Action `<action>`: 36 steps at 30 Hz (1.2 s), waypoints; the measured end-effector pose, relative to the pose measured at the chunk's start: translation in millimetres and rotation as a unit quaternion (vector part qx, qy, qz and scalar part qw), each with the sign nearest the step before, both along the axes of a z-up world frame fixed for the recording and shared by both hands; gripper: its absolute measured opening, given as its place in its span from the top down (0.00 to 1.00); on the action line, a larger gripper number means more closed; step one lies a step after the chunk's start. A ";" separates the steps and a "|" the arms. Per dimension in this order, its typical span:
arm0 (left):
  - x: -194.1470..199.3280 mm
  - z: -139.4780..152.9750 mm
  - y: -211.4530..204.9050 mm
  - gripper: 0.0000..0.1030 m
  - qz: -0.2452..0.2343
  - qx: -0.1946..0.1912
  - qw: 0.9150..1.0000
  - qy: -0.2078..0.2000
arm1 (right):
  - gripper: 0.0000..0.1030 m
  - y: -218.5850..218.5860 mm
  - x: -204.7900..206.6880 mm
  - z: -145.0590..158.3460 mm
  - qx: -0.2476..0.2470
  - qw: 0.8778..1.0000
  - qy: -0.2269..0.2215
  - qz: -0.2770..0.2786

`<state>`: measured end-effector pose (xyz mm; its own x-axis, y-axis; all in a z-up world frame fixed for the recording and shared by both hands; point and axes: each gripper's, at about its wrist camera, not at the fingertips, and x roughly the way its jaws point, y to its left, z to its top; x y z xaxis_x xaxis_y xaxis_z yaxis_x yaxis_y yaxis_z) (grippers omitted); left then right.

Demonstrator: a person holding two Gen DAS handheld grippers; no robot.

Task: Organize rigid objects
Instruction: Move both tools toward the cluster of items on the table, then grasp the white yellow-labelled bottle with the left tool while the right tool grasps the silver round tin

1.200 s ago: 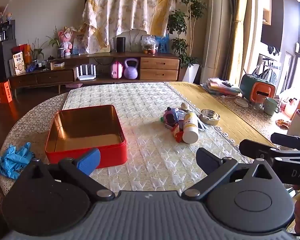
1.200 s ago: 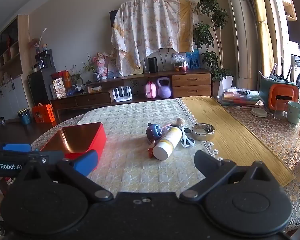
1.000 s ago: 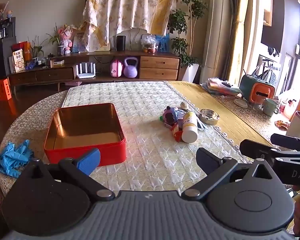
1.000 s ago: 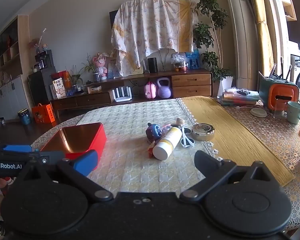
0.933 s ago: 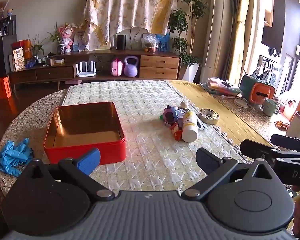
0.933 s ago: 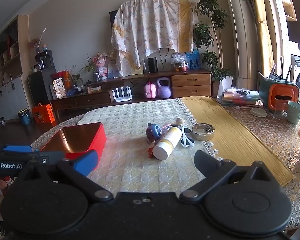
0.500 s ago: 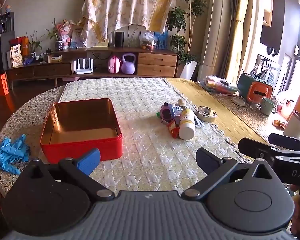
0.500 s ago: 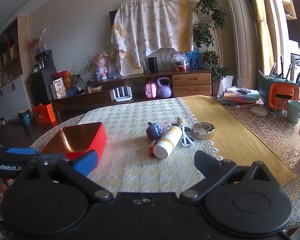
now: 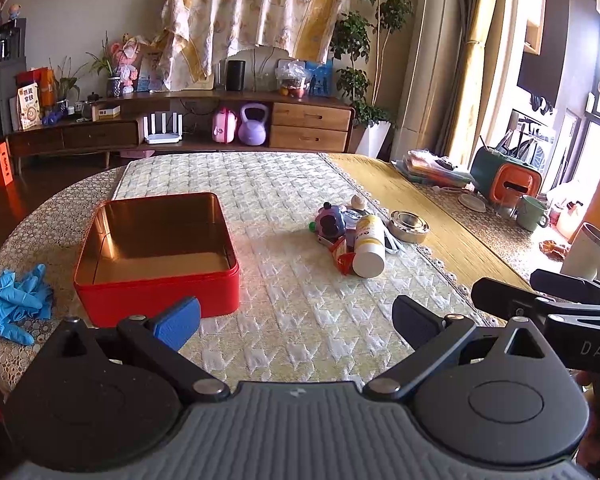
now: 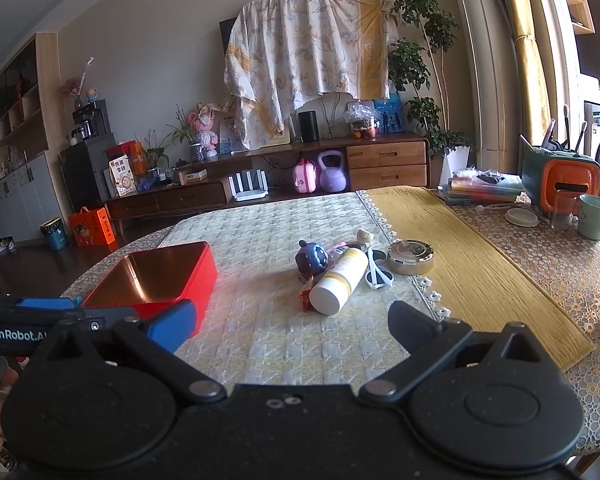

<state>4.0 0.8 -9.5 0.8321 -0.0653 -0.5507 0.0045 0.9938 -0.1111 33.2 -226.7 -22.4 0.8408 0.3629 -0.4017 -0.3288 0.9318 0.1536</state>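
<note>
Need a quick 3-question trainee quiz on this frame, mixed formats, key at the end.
1. True or false: the red tin already holds an item.
2. Multiple choice: the white bottle is A) upright, B) lying on its side, C) inside the tin.
3. Fill in: the jaws of the left gripper and the right gripper are both ____.

Key:
1. False: only its bare gold floor shows.
2. B: it lies in the pile beside the blue toy and white sunglasses, cap end toward the cameras.
3. Open, with nothing between them.
</note>
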 end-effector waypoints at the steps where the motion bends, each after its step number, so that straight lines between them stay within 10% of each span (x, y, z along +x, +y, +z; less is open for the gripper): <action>1: 0.2 -0.5 -0.1 0.00 -0.001 -0.002 1.000 0.000 | 0.01 -3.4 -0.7 1.9 0.000 1.000 0.003 0.000; 36: 101.5 -17.6 -11.4 0.00 -0.018 -0.019 0.999 0.035 | 0.01 -44.8 95.8 -10.0 -0.021 0.999 0.035 -0.007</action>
<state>105.6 -10.6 -27.1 0.7880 -0.1157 -0.6047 0.0308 0.9884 -0.1490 129.0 -271.5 -32.4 0.8153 0.3331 -0.4736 -0.3058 0.9423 0.1363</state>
